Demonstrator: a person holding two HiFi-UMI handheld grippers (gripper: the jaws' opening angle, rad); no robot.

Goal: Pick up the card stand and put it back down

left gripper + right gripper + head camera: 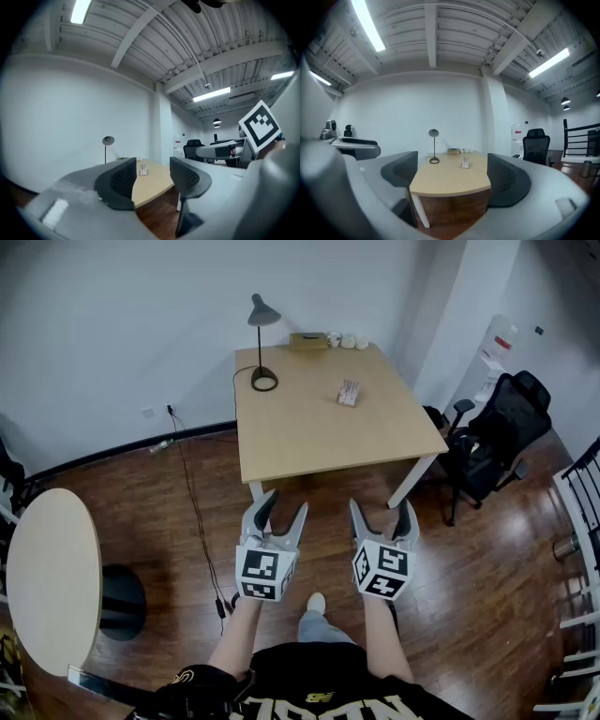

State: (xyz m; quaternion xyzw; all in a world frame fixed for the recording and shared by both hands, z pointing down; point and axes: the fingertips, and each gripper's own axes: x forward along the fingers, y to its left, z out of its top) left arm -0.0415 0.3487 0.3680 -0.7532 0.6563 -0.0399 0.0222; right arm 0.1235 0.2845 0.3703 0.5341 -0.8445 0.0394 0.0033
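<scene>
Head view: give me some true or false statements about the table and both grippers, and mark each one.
1. The card stand sits on the table. True.
2. The left gripper holds the card stand. False: its jaws are apart and empty, short of the table.
3. The desk lamp stands near the table's far left corner. True.
4. The right gripper is shut. False: its jaws stand wide apart, with nothing between them.

Pale, matt wood-look table (300,432) on glossy dark plank floor (141,512); before the table, left gripper (285,503) and right gripper (380,506) in matt grey plastic; right of it, matt black chair (497,432).
</scene>
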